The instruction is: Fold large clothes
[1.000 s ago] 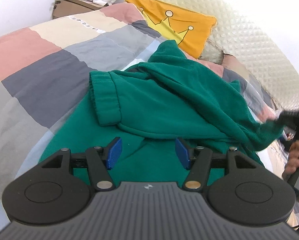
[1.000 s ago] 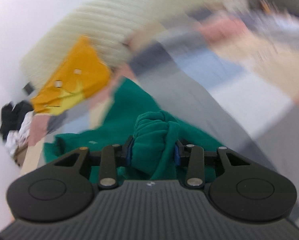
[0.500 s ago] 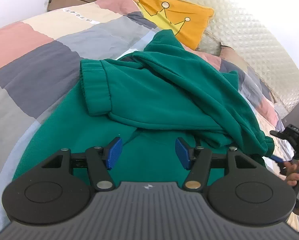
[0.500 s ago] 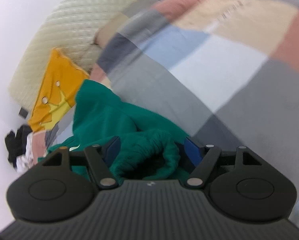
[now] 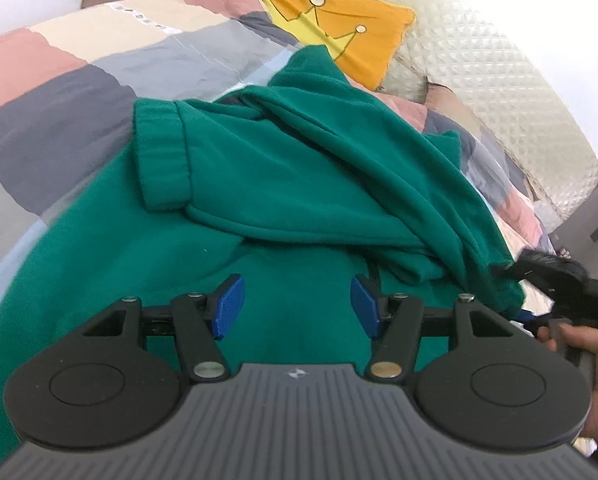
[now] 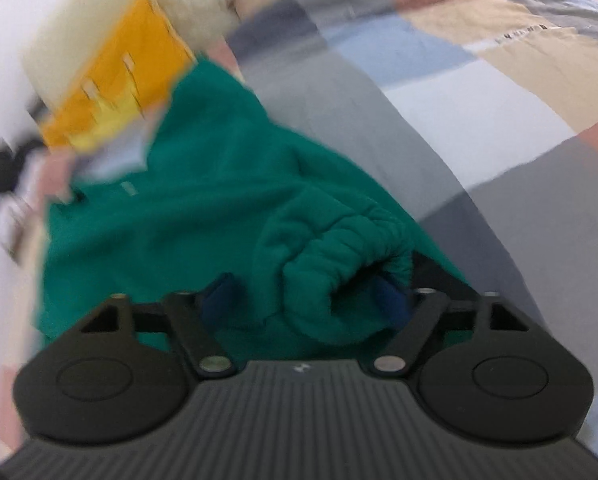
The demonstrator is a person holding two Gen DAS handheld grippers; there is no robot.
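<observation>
On the far left of the left wrist view the patchwork bedspread shows bare, and on it lies the green sweatshirt, body spread flat with one sleeve laid across it so that its ribbed cuff points to the left. Over the near hem the left gripper hangs with its blue pads spread and nothing between them. Behind, an orange crown cushion leans on the quilted headboard. At the right edge the other sleeve trails down to the right gripper, carried in a hand; its jaws have just been closing a little, with the bunched second cuff between them, but they look parted and the blur hides whether the pads press. The step in hand seems to be laying this second sleeve over the body. Next, I judge, the cuff must be set flat across the chest and released cleanly, and then the near hem taken up for the lengthwise fold.
</observation>
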